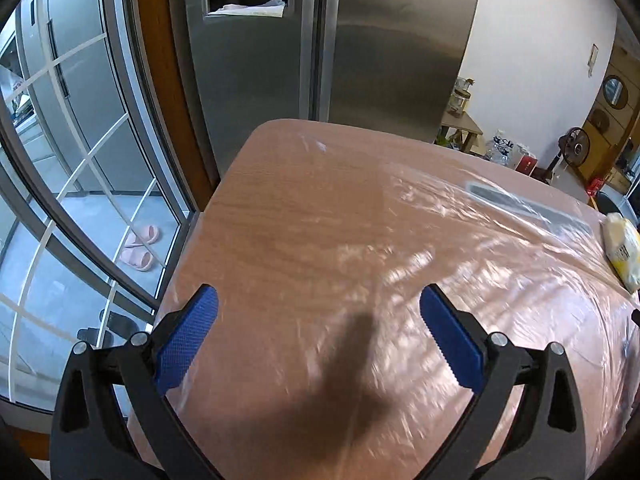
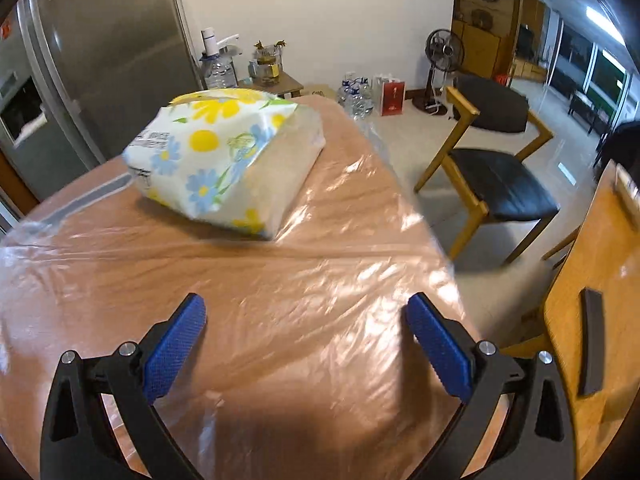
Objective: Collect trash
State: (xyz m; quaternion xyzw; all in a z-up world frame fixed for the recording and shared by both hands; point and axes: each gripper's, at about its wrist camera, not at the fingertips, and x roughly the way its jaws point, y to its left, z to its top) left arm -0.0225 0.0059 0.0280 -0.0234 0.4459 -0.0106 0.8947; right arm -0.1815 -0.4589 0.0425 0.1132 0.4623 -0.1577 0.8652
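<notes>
Left gripper (image 1: pixel 319 302) jaws apart, nothing between, over plastic-covered tabletop (image 1: pixel 304 216). Right gripper (image 2: pixel 306 310) jaws apart, empty; flowered tissue pack (image 2: pixel 224 156) lies ahead of jaws, slightly left, on tabletop.

Left tongs (image 1: pixel 319 304): black plastic arms with triangular cut-outs, silver round screws at the joints, blue pads (image 1: pixel 188 338) with fine cross-hatched texture and toothed edges. Right tongs (image 2: pixel 306 312): identical build, colours and screws.
</notes>
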